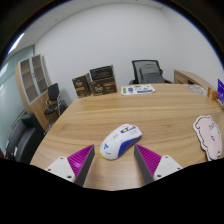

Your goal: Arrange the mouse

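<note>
A white computer mouse with blue trim (120,140) lies on the wooden table (90,115), just ahead of my fingers and partly between their tips. My gripper (115,160) is open, with a gap on each side of the mouse. The left finger's magenta pad (80,159) and the right finger's pad (148,158) sit either side of the mouse's near end. The mouse rests on the table by itself.
A pale pink, shaped mouse mat (209,134) lies on the table to the right. A flat item (138,89) lies at the table's far edge. Black office chairs (148,71) and boxes (95,82) stand beyond the table; shelving (33,75) stands at the left.
</note>
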Demonstrator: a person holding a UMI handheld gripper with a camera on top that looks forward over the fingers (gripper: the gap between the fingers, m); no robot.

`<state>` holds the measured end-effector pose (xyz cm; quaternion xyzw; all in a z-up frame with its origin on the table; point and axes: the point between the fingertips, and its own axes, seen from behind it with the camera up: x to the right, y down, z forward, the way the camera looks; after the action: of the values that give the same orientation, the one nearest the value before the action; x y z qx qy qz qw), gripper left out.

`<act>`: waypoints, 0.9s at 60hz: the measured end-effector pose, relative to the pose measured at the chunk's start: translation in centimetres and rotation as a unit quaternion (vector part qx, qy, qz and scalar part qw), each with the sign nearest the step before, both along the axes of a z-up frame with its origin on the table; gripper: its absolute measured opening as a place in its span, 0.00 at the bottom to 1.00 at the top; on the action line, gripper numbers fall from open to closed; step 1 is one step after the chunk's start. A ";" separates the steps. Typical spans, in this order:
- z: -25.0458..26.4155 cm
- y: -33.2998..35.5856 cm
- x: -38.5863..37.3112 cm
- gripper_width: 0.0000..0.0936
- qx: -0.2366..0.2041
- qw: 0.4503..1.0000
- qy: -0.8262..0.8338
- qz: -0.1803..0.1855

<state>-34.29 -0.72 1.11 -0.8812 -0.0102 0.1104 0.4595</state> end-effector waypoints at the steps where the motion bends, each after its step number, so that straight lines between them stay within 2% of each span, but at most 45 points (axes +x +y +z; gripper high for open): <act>1: -0.2 0.5 -0.2 0.88 -0.002 1.000 0.003 0.000; 26: -1.7 9.5 -1.3 0.88 -0.008 0.999 -0.043 -0.010; 33: -2.0 10.2 -1.2 0.87 -0.006 0.997 -0.074 -0.033; 35: -2.1 10.2 -1.0 0.84 -0.007 0.995 -0.088 -0.037; 37: -2.1 10.3 -1.2 0.77 -0.004 0.995 -0.091 -0.033; 40: -2.0 10.3 -1.6 0.55 -0.003 0.995 -0.091 -0.031; 49: -2.5 9.8 -1.5 0.48 -0.033 0.993 -0.094 -0.059; 54: -2.5 9.6 -1.5 0.44 -0.040 0.993 -0.093 -0.059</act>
<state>-35.81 8.88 -1.39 -0.9044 0.0038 0.0006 0.4267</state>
